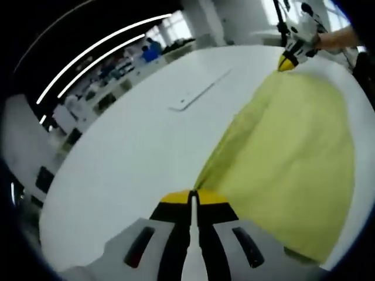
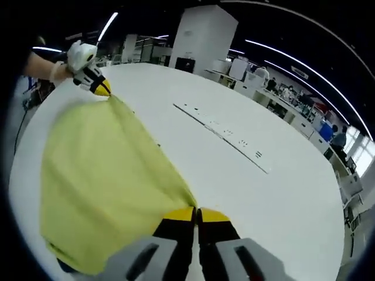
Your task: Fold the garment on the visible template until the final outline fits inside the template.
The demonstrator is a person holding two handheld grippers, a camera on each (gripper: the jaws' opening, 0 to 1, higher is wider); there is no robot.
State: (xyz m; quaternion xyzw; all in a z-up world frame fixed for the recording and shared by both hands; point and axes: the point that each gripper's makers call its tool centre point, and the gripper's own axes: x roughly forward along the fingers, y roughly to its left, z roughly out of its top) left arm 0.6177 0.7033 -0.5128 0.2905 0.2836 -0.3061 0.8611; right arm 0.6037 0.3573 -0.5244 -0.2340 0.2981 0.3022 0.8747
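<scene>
A pale yellow garment [image 1: 293, 158] is stretched between the two grippers over a white table [image 1: 135, 146]. In the left gripper view my left gripper [image 1: 192, 198] is shut on the garment's near corner. The right gripper [image 1: 288, 60], in a person's hand, is pinched on the far corner at top right. In the right gripper view my right gripper [image 2: 197, 214] is shut on a corner of the garment [image 2: 105, 175]. There the left gripper [image 2: 98, 85] grips the far corner at top left. A thin marked template line [image 2: 225, 133] lies on the table beside the cloth, as does the line [image 1: 199, 92].
The round white table [image 2: 281, 193] stretches wide to the side of the garment. Beyond its edge stand rows of desks with people [image 2: 337, 137], a white pillar [image 2: 205, 35] and long ceiling lights [image 1: 99, 50]. A person's forearm [image 2: 41, 64] reaches in at the far left.
</scene>
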